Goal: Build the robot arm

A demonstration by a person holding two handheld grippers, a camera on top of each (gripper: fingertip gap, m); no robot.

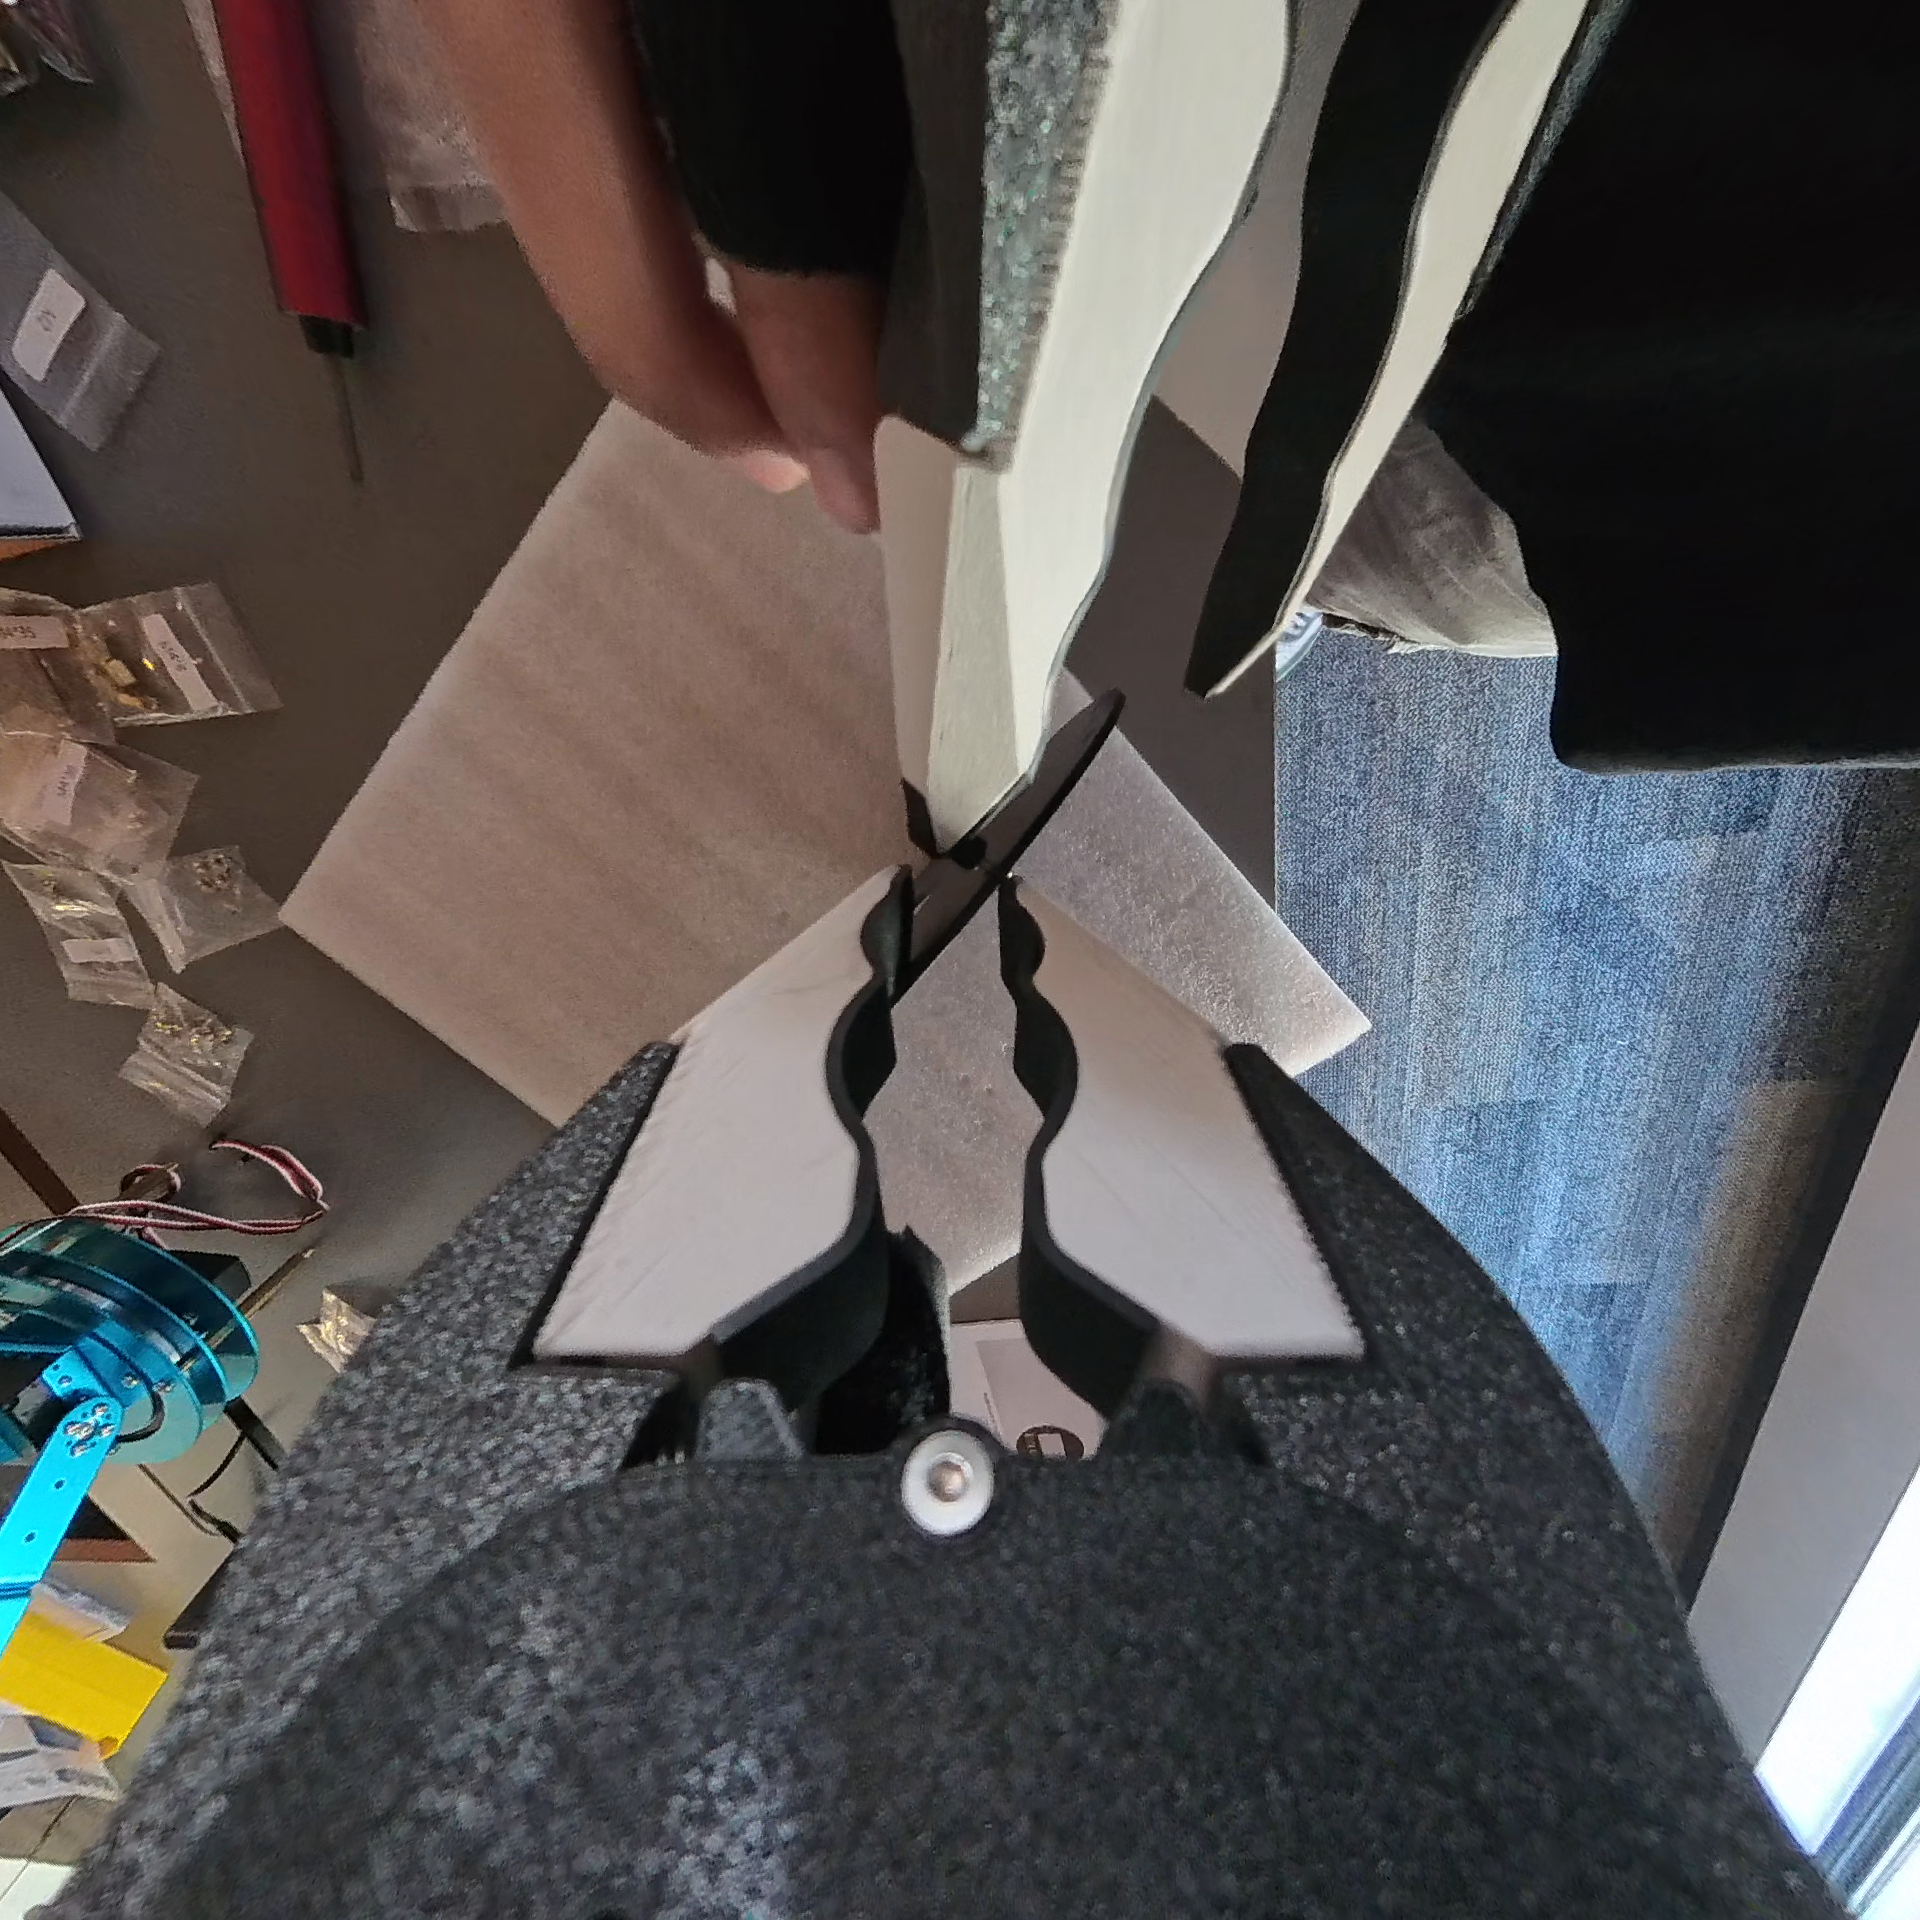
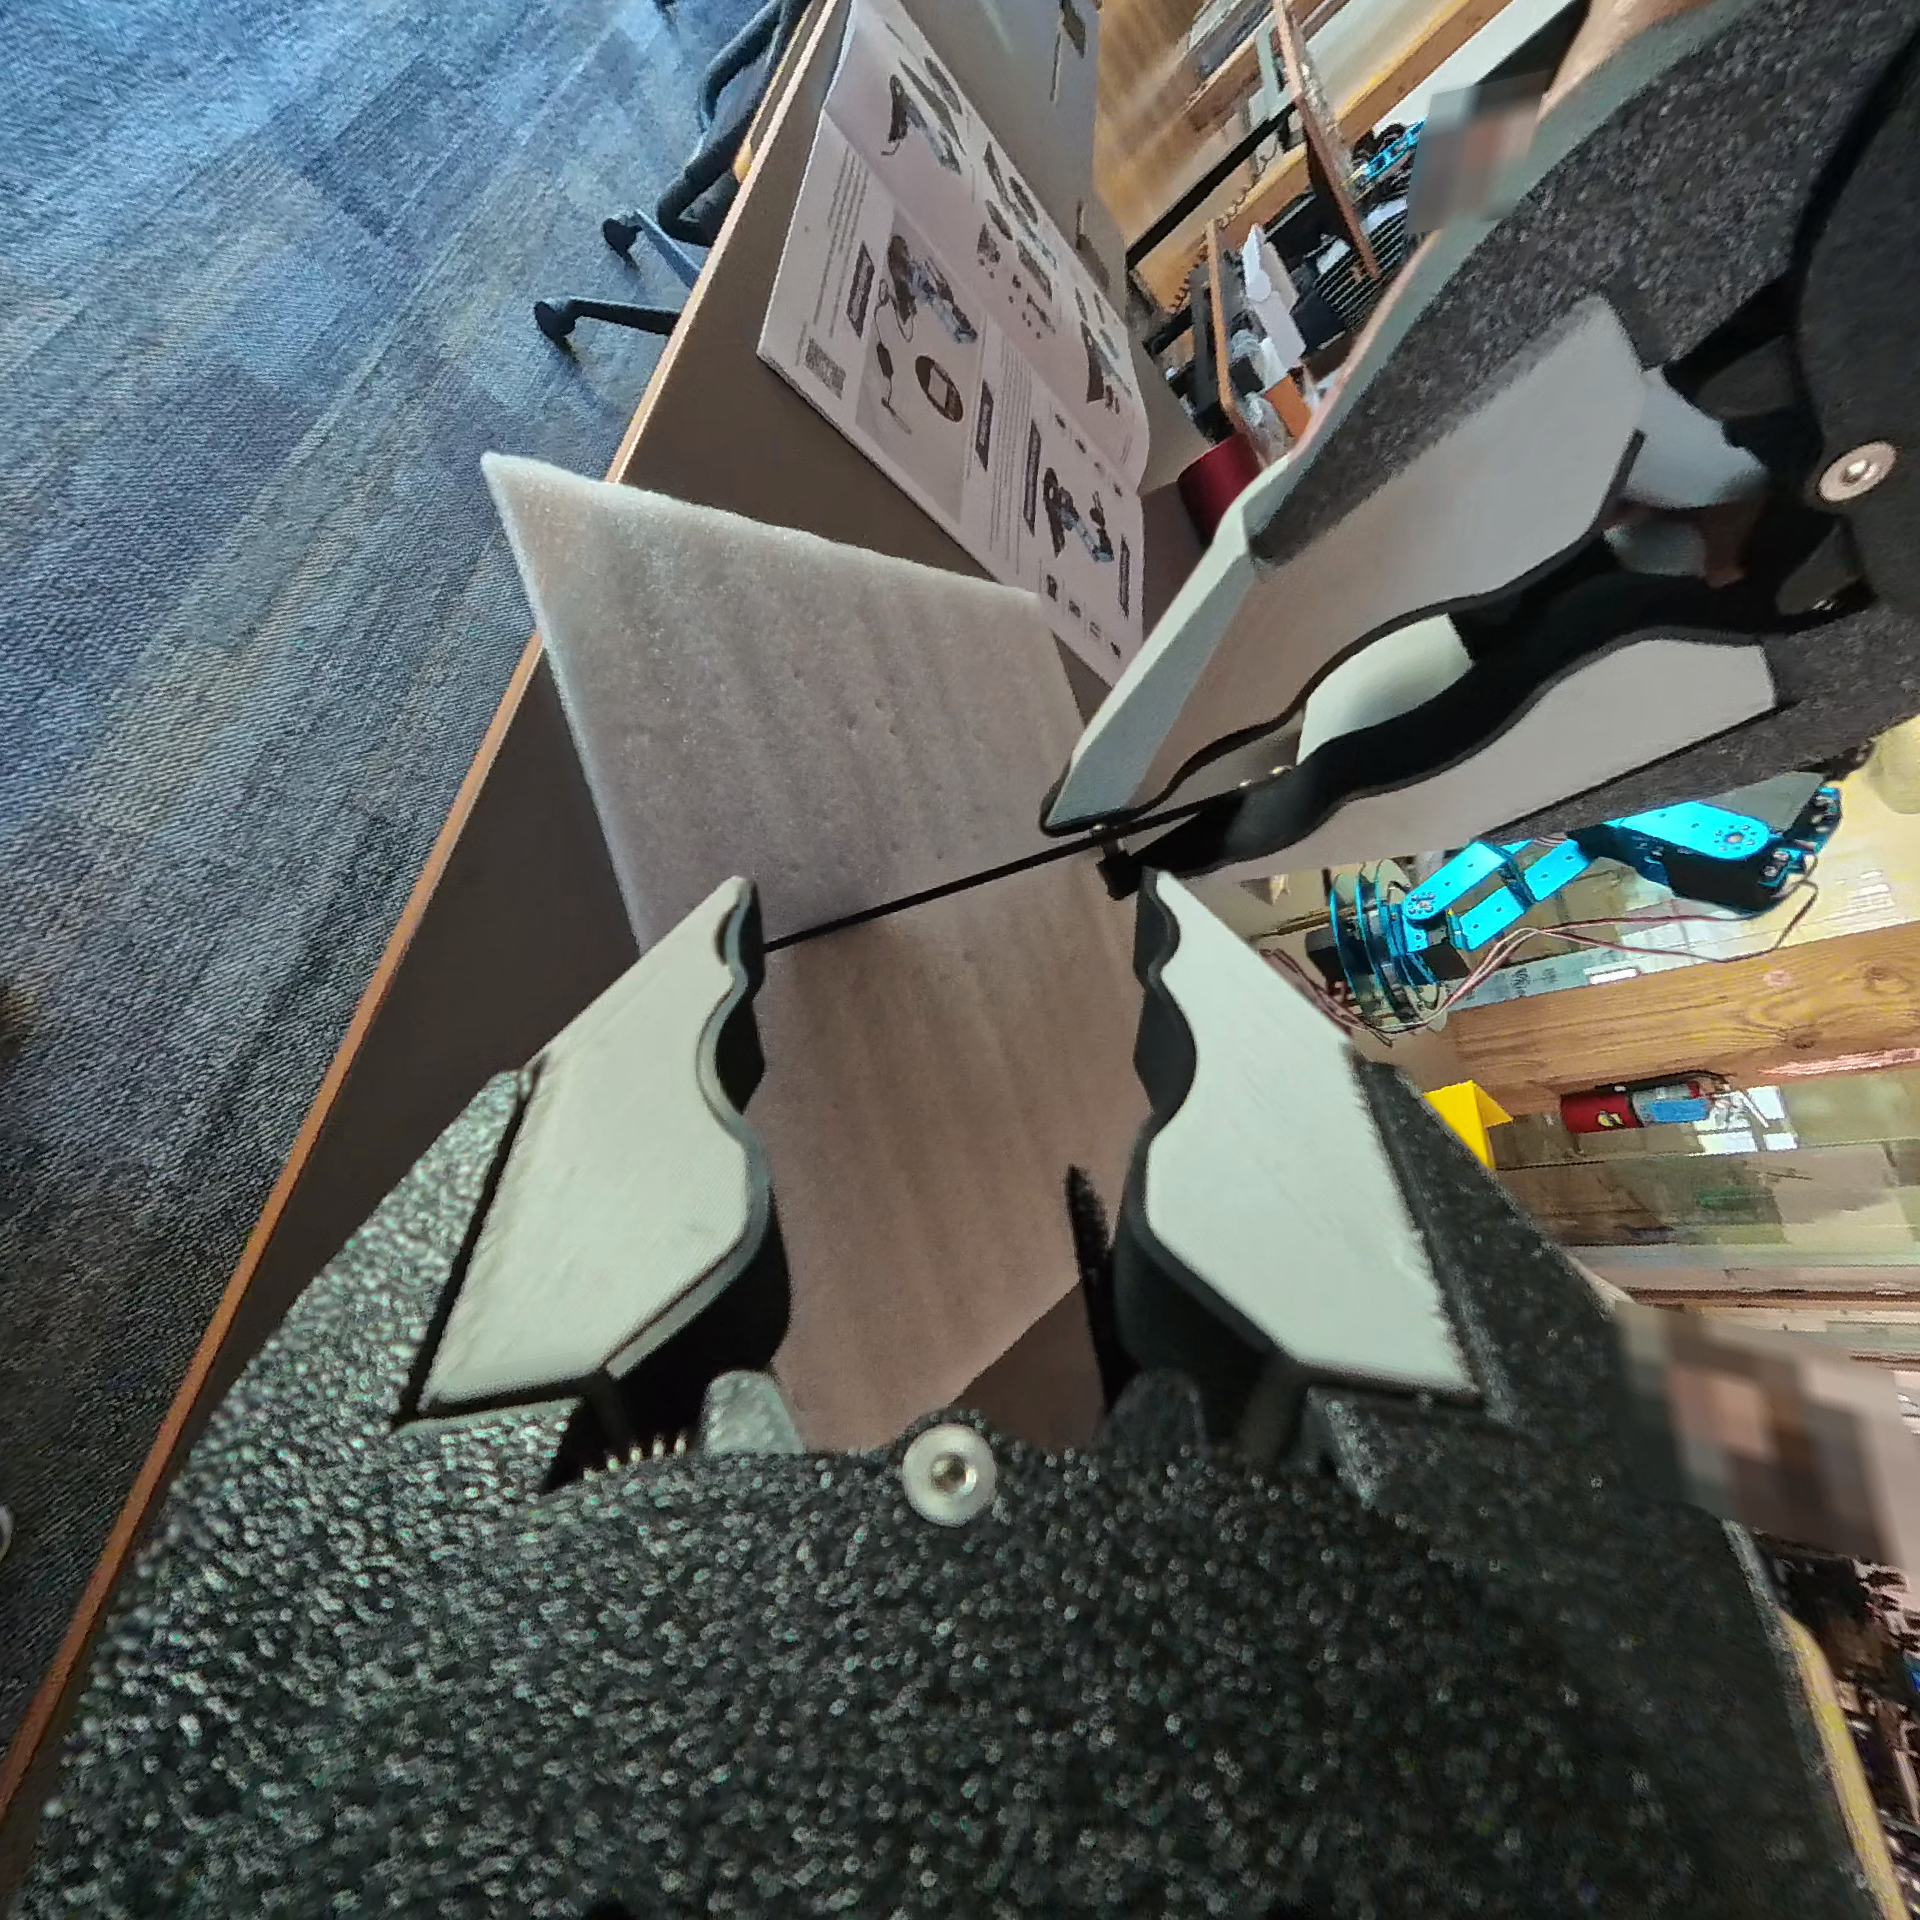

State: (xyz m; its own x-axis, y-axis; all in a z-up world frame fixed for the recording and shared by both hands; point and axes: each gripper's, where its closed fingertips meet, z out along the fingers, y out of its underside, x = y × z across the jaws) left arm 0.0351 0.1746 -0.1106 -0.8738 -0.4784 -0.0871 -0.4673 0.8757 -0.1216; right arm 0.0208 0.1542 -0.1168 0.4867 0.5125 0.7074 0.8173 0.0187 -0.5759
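Fingers of the left gripper pinch a thin black plate – right gripper spread, foam sheet at twelve o'clock.

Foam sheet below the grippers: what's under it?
The white foam sheet lies on the brown table, one corner overhanging the edge above blue carpet. Whatever sits beneath its middle is covered.

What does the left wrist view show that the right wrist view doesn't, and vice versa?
Left only: clear bags of small hardware. Right only: an open illustrated manual and a chair base. Both: the white foam sheet, the blue robot arm, and the thin black strip pinched in the left tool, its far end against a finger of the open right tool.
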